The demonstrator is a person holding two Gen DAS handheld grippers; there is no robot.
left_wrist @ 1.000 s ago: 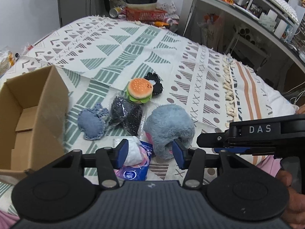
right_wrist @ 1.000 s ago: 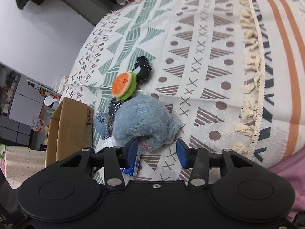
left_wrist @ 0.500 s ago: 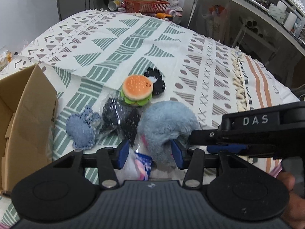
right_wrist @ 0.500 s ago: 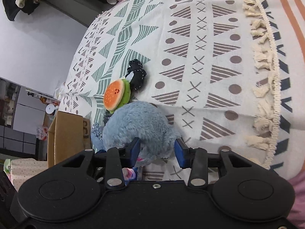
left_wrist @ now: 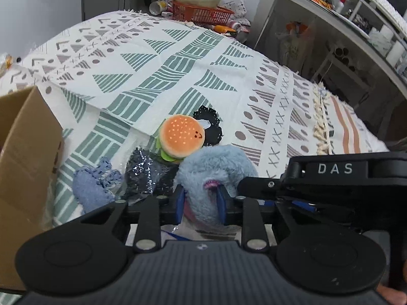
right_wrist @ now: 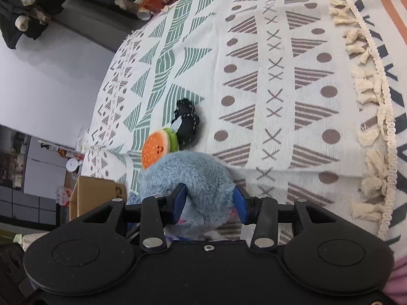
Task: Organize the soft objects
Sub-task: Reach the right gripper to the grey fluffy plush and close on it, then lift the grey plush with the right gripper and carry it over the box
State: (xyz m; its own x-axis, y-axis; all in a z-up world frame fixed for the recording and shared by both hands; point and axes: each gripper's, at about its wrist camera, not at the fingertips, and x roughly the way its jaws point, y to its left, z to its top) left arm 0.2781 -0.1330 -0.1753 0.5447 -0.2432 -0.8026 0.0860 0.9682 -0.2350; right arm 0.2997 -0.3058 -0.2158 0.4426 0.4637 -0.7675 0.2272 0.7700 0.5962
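Fluffy blue plush [left_wrist: 216, 167] [right_wrist: 189, 175] lay on the patterned blanket [left_wrist: 178, 50] [right_wrist: 279, 76], at the near end of a small cluster of soft things. Was pinched by both tools at once: left gripper [left_wrist: 201, 204] with its blue pads pressed into the fur from either side, narrowed to a small gap filled by plush; right gripper [right_wrist: 209, 203] likewise closed in on the fur, pads sunk into the pile, a wider span of plush between them. Touched at its far side by a burger plush [left_wrist: 182, 137] [right_wrist: 155, 152], itself overlapping a black frilly item [left_wrist: 209, 124] [right_wrist: 187, 120]. Just to the left sat a dark glittery piece in clear wrap [left_wrist: 146, 171], and beside that a blue denim-like patch [left_wrist: 91, 186]. Further left stood an open cardboard box [left_wrist: 23, 152] [right_wrist: 94, 190], apart from the cluster. Beyond the blanket's far edge, a red basket [left_wrist: 201, 12] under stacked bowls; to the right, cluttered shelving [left_wrist: 343, 25]
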